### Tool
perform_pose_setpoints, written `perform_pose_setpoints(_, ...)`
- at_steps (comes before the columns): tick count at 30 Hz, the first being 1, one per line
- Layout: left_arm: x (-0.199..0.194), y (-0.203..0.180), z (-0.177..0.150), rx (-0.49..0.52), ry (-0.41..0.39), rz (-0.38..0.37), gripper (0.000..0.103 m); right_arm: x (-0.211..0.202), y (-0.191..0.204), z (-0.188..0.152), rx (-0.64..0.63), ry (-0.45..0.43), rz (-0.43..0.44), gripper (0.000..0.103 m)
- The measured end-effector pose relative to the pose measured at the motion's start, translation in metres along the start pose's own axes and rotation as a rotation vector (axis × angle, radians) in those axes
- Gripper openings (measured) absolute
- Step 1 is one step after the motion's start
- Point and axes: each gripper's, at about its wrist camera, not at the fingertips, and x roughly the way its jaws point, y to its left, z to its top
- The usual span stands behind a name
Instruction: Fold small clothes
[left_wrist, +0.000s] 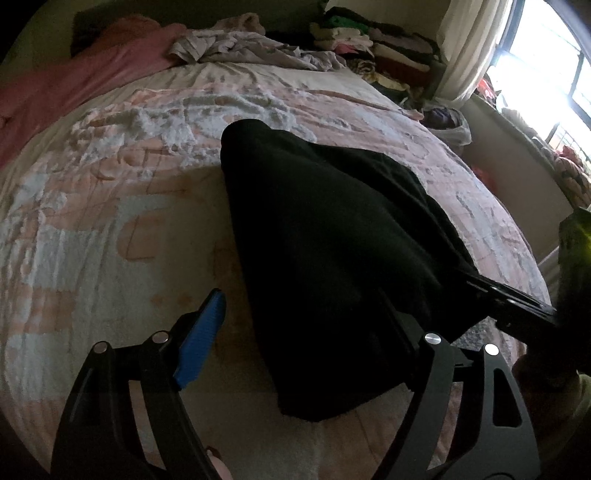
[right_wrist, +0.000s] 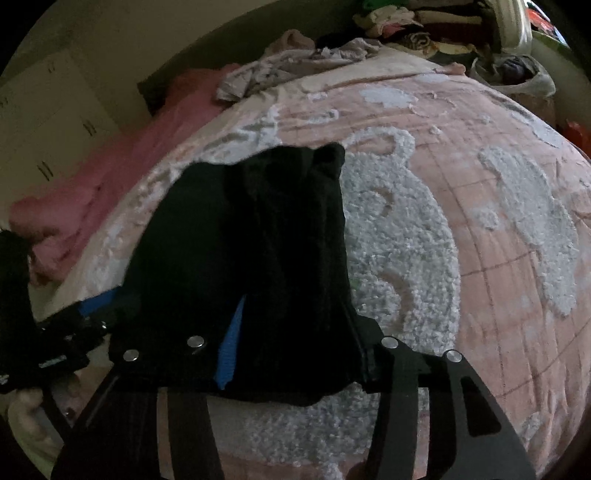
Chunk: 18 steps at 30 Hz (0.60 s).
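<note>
Item: black garment (left_wrist: 325, 236), one small piece, lying on the bed (left_wrist: 110, 221) over the pink-and-white tufted blanket, its near end draped across your two tools.

Left gripper (left_wrist: 314, 332): jaws spread wide; the blue-padded finger (left_wrist: 201, 339) stands clear to the left, the other finger is buried under the cloth. Nothing is pinched.

Right gripper (right_wrist: 295, 354): cloth hangs over and between the fingers, with a strip of blue pad (right_wrist: 231, 347) showing through a gap. You cannot tell whether it is clamped.

Handling: judged soft, limp and light; it will sag and crease wherever unsupported, and will not slip much on the nubbly blanket. Take hold at a corner or hem of the near edge, one gripper per corner, keeping the edge taut.

Markings: no readable label, brand or print on the garment; the cloth is too dark to show any.

Also present: pink bedding (left_wrist: 74, 81), crumpled grey cloth (left_wrist: 251, 48), stacked clothes (left_wrist: 369, 40).
</note>
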Motion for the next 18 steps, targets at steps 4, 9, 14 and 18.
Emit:
perform_pose_setpoints(4,-0.009,-0.002,-0.002,0.009,-0.011,-0.002,0.072,-0.028,0.007,-0.006,-0.018,-0.108,-0.014,0.077)
perform_pose_setpoints(9,-0.026,-0.003,-0.006,0.014,-0.041,-0.008,0.078,-0.062,0.007,-0.017,-0.003,-0.212,-0.023,0.097)
perform_pose_setpoints(14,-0.045,-0.004,-0.010,0.026,-0.068,-0.003,0.093,-0.087,0.011,-0.028,-0.007,-0.258,-0.013,0.098)
perform_pose_setpoints(18,-0.061,-0.005,-0.016,0.038,-0.085,-0.003,0.093,-0.103,0.016,-0.040,-0.016,-0.267,0.011,0.098)
